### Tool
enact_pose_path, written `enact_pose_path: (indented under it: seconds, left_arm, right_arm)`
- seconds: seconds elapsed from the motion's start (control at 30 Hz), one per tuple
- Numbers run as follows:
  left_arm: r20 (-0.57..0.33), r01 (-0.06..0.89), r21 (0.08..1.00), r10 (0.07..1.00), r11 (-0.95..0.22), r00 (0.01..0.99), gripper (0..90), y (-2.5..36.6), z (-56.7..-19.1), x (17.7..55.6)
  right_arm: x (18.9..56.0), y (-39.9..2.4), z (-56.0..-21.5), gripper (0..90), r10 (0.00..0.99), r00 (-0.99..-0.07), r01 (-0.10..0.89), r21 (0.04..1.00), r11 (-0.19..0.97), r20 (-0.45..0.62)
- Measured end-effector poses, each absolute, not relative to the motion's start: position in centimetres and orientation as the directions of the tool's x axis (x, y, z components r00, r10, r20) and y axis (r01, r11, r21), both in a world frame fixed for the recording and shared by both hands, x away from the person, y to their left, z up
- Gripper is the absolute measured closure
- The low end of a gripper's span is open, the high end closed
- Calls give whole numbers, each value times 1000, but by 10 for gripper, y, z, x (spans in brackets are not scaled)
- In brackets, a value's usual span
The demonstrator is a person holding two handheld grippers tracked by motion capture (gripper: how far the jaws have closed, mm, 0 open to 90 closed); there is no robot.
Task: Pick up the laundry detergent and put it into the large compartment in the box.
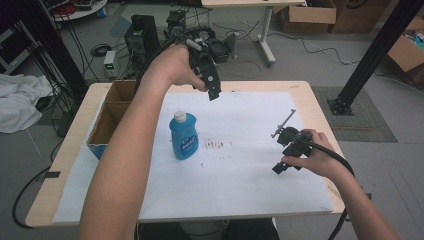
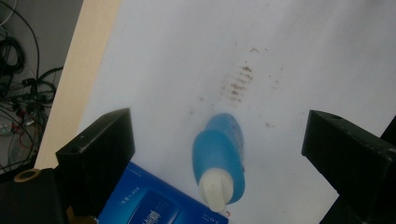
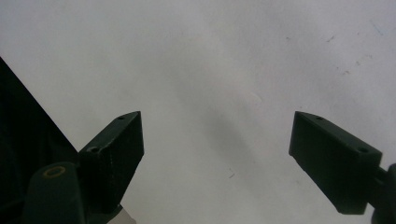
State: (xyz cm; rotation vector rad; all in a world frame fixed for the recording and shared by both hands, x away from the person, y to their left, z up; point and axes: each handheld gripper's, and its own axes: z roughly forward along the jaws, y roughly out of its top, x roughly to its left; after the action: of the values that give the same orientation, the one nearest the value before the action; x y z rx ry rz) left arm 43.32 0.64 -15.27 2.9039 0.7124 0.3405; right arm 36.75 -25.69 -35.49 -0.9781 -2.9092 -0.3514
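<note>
A blue bottle (image 1: 183,136) with a white cap stands upright on the white sheet (image 1: 240,175), left of centre. My left gripper (image 1: 212,90) is held high above the sheet's far part, beyond the bottle, jaws pointing down. In the left gripper view its jaws stand wide open around nothing, and the left gripper (image 2: 219,130) looks down on the bottle (image 2: 219,158) far below. My right gripper (image 1: 281,152) sits low over the right part of the sheet. In its own view the right gripper (image 3: 217,135) is open over bare white sheet (image 3: 210,60).
An open cardboard box (image 1: 112,112) with a blue printed side (image 2: 149,207) stands at the table's left edge, close to the bottle. Dark smudges (image 1: 215,145) mark the sheet right of the bottle. Cables and equipment (image 1: 145,35) lie on the floor beyond the table.
</note>
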Motion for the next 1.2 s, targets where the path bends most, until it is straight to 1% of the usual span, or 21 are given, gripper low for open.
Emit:
enact_pose_path:
  seconds: [0.47,1.07,1.2]
  left_arm:
    - [188,489,166,514,-856,837,100,29,-158,432]
    - [160,540,129,555,-832,817,103,52,-203,431]
    - [151,547,120,560,-828,815,102,54,-212,430]
  right_arm:
    - [365,-257,-355,178,594,-795,606,192,772,119]
    - [363,-253,-356,178,592,-797,603,199,772,117]
    - [363,-252,-357,177,580,-807,590,203,781,114]
